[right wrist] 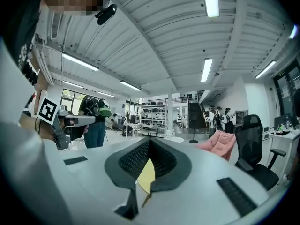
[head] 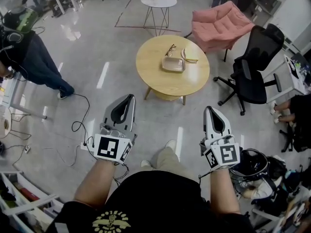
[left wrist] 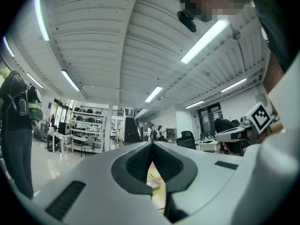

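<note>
In the head view I hold both tools low. The left gripper (head: 129,97) sits at 7 o'clock from the round light-wood table (head: 154,76) and the right gripper (head: 209,109) at 5 o'clock. Both are well short of its edge. On the table top lies a shallow tan rectangular tray (head: 173,64), with a pair of dark-framed spectacles (head: 170,49) just beyond it at 12 o'clock. A pink cushioned armchair (head: 221,23) stands at 1 o'clock from the table, and a black mesh office chair (head: 255,64) at 3 o'clock. A person in dark trousers (head: 36,62) stands at 9 o'clock. Only this view shows how far I stand from the table.

The left gripper view shows what the head view cannot. The jaws are pressed tip to tip and nothing is caught between them. Only a strip of the yellow table top shows through the oval gap behind the tips. The right gripper's marker cube shows at 3 o'clock.

The right gripper view tells the same. Its tips are together and it grips nothing, with a yellow wedge of table showing in the gap. The armchair and the office chair lie out at 3 o'clock. The left gripper shows at 9 o'clock.
</note>
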The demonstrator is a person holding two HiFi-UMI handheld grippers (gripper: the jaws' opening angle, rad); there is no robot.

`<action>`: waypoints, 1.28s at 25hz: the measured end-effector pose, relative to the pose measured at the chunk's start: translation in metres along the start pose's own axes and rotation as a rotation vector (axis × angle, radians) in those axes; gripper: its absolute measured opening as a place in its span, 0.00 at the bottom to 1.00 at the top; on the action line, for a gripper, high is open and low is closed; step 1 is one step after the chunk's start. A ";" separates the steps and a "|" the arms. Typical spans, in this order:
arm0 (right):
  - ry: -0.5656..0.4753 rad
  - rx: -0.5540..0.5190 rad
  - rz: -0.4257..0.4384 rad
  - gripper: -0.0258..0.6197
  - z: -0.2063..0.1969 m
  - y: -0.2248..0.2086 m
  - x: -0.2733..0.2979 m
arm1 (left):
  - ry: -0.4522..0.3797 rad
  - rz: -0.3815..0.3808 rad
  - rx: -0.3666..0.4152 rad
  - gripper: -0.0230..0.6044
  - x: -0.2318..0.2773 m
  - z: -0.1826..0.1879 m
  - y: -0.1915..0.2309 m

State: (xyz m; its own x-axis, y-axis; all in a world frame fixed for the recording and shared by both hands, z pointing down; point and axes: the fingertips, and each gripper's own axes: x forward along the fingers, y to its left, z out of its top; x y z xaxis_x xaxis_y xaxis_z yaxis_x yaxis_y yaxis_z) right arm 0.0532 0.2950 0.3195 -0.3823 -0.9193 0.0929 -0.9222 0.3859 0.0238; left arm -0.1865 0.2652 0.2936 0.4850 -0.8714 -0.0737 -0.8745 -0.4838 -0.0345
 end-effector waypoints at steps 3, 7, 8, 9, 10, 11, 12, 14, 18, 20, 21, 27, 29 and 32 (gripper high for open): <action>0.005 0.004 0.008 0.06 -0.002 -0.015 0.013 | 0.011 0.004 -0.004 0.06 0.017 -0.006 0.000; 0.016 0.005 0.020 0.06 -0.004 -0.030 0.031 | 0.023 0.009 -0.012 0.06 0.040 -0.014 0.003; 0.019 0.005 0.020 0.06 -0.004 -0.035 0.035 | 0.024 0.009 -0.013 0.06 0.046 -0.016 0.003; 0.020 0.005 0.020 0.06 -0.004 -0.040 0.039 | 0.027 0.009 -0.015 0.06 0.053 -0.018 0.003; 0.021 0.006 0.018 0.06 -0.004 -0.046 0.044 | 0.031 0.009 -0.018 0.06 0.060 -0.020 0.004; 0.020 0.007 0.016 0.06 -0.003 -0.051 0.048 | 0.038 0.008 -0.020 0.06 0.067 -0.023 0.004; 0.019 0.009 0.015 0.06 -0.003 -0.056 0.052 | 0.044 0.008 -0.022 0.06 0.074 -0.026 0.005; 0.016 0.012 0.016 0.06 -0.002 -0.066 0.061 | 0.049 0.008 -0.024 0.06 0.086 -0.029 0.005; 0.013 0.023 0.015 0.06 -0.002 -0.089 0.076 | 0.043 -0.004 -0.031 0.06 0.115 -0.033 0.000; 0.011 0.028 0.017 0.06 -0.002 -0.100 0.085 | 0.050 -0.007 -0.029 0.06 0.131 -0.035 -0.002; 0.010 0.030 0.019 0.06 -0.001 -0.106 0.089 | 0.051 -0.007 -0.027 0.06 0.139 -0.035 -0.003; 0.003 0.043 0.036 0.06 0.000 -0.144 0.110 | 0.048 0.013 -0.009 0.06 0.180 -0.028 -0.008; -0.002 0.043 0.048 0.06 0.002 -0.158 0.117 | 0.037 0.026 -0.009 0.06 0.192 -0.024 -0.010; -0.008 0.041 0.072 0.06 0.005 -0.174 0.128 | 0.030 0.052 -0.020 0.06 0.206 -0.021 -0.012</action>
State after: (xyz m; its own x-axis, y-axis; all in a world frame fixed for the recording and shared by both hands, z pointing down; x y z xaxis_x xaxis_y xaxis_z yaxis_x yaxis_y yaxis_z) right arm 0.1649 0.1099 0.3225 -0.4482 -0.8899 0.0854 -0.8938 0.4479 -0.0232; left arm -0.0761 0.0893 0.2995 0.4390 -0.8974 -0.0450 -0.8984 -0.4390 -0.0112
